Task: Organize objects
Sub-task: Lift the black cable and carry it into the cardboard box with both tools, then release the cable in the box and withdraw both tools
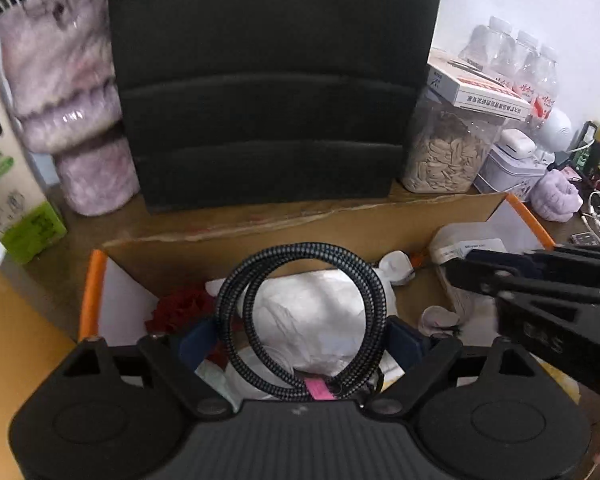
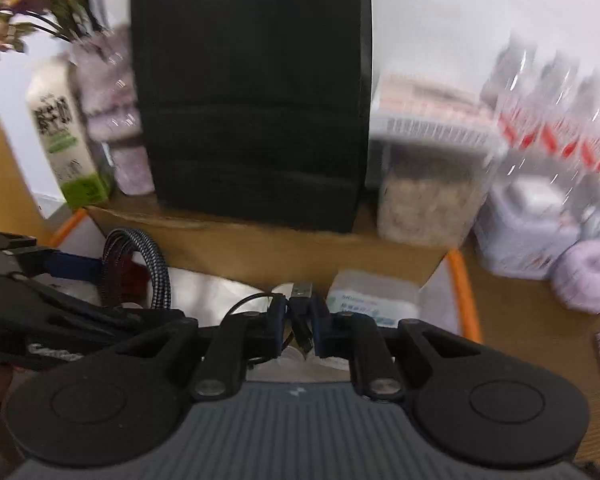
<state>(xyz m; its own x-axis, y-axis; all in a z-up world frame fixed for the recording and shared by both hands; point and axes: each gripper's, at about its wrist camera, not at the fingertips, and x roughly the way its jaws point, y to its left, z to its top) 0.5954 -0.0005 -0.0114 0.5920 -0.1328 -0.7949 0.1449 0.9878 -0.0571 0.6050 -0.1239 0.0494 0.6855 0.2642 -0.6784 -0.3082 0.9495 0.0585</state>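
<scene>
A coiled black-and-grey braided cable (image 1: 236, 304) with a pink tie stands upright between the blue pads of my left gripper (image 1: 304, 340), which grips the coil across its width, jaws wide. It hangs over an open cardboard box with orange edges (image 1: 93, 288). The coil (image 2: 156, 264) also shows at the left of the right wrist view. My right gripper (image 2: 300, 320) is shut on a silver USB plug (image 2: 301, 294) with a thin black lead trailing left. Its black fingers (image 1: 500, 276) reach in from the right over the same box (image 2: 466, 292).
In the box lie a white plastic bag (image 1: 312, 312), something red (image 1: 180, 312) and a white packet (image 2: 364, 300). Behind it stand a black tiered organizer (image 1: 268, 100), a furry purple vase (image 1: 68, 100), a milk carton (image 1: 4, 184), a seed jar (image 1: 444, 156) and water bottles (image 1: 516, 64).
</scene>
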